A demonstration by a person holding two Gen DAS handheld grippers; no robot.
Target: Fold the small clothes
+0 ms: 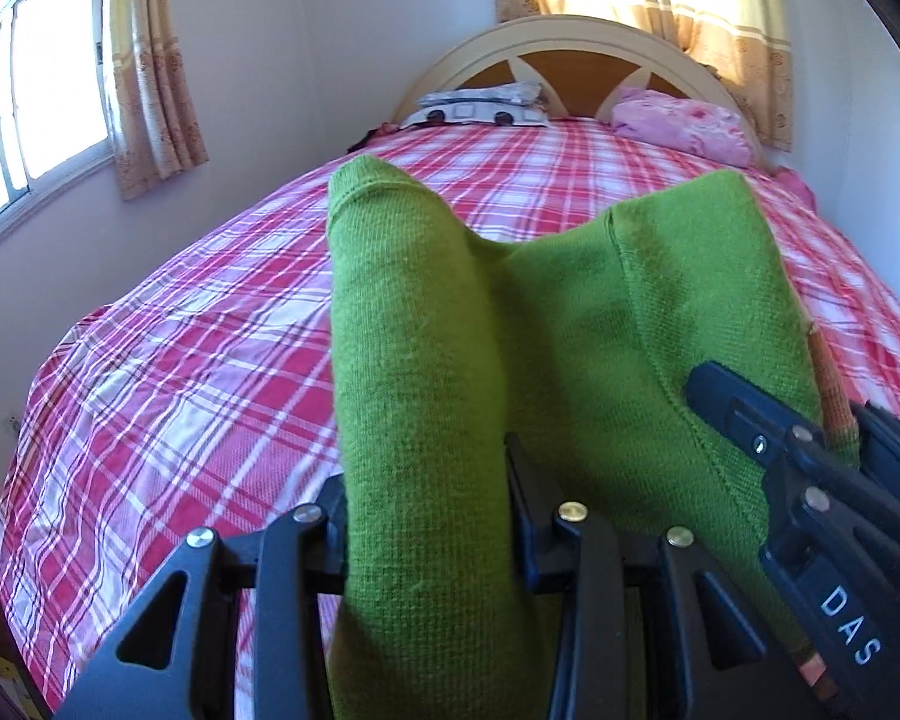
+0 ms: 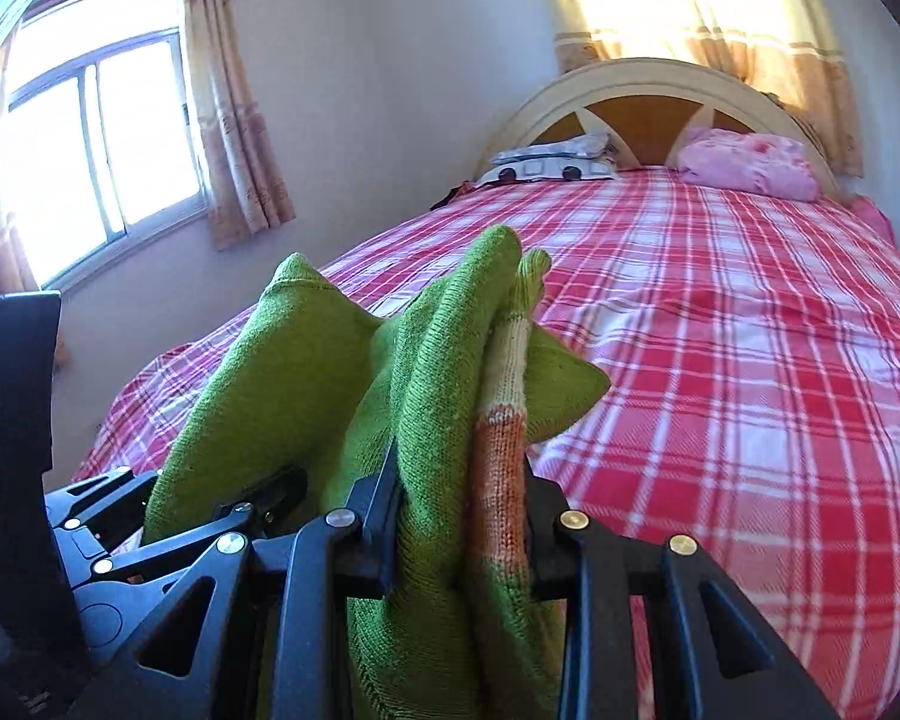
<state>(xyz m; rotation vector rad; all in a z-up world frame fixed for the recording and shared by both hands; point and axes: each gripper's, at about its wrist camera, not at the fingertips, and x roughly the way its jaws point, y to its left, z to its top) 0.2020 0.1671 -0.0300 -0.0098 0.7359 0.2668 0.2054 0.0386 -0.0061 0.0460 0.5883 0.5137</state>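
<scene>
The green knit garment (image 1: 426, 360) hangs bunched above the bed (image 1: 180, 360), lifted clear of the red plaid sheet and gathered into thick upright folds – an orange-and-cream striped band (image 2: 501, 420) shows at one edge. The left gripper (image 1: 426, 516) has its fingers clamped on one fold of the knit; the right gripper (image 2: 465, 510) has its fingers clamped on the stacked green layers and the striped band, just beside the left. To do this step well, I judge the two grips should draw apart to pull the cloth taut, then lower it flat onto open sheet – well short of the pillows (image 2: 546, 165) at the headboard – before any crease is made.
</scene>
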